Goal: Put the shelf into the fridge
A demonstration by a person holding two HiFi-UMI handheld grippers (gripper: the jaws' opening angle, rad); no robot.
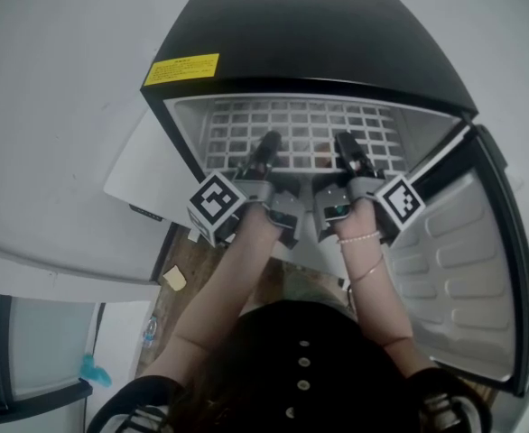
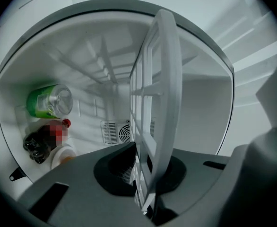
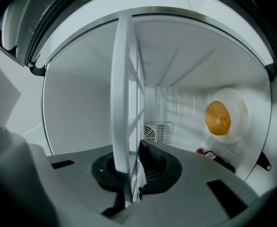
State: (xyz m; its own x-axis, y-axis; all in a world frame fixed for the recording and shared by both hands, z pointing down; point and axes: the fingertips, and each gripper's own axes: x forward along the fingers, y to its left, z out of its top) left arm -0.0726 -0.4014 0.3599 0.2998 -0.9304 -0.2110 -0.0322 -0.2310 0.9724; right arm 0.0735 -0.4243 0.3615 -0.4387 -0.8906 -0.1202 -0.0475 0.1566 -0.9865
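Left gripper (image 1: 266,149) and right gripper (image 1: 348,150) each clamping, jaws nearly closed, on front rail of white plastic grid shelf (image 1: 301,120). Shelf sitting partway inside black compact fridge (image 1: 319,34). Best pushing both sides evenly, holding shelf level, likely tracking fridge side walls.

The fridge (image 1: 319,43) stands open. On its white inner floor (image 2: 13,93), a green can (image 2: 47,101), a dark red-capped bottle (image 2: 40,144) and a white tub (image 3: 226,115) holding something orange lie close together.
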